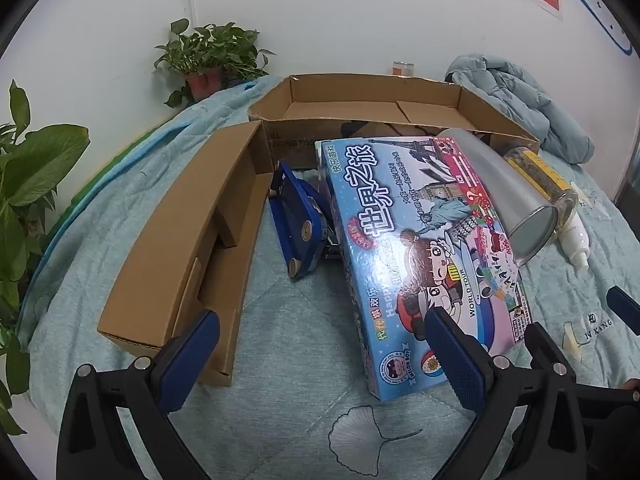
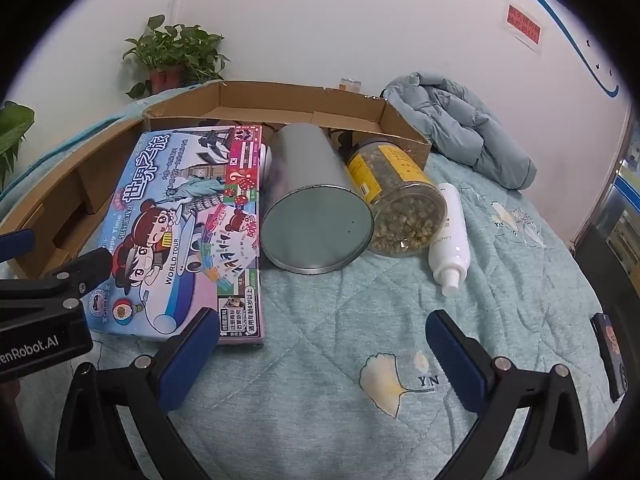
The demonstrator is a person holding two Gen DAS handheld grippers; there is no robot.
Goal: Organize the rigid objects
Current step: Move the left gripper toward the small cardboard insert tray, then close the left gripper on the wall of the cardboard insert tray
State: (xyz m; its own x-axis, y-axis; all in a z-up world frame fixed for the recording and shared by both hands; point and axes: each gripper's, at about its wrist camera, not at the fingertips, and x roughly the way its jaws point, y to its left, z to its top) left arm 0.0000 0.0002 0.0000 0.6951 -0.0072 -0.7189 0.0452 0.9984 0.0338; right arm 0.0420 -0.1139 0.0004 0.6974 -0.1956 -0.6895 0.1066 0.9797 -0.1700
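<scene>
Here: two cardboard boxes [image 1: 188, 248], one game box [image 2: 180, 232], one tin [image 2: 316, 208], one jar [image 2: 396, 196].

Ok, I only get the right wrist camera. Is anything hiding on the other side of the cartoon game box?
Observer: Yes. A blue tape dispenser lies on the bedspread, between the game box and the long cardboard box. The game box's edge covers part of it.
Operator: And is the left gripper holding something? I only see a bit of it.
Observer: No. The left gripper is open with nothing between its fingers, just in front of the game box's near corner.
</scene>
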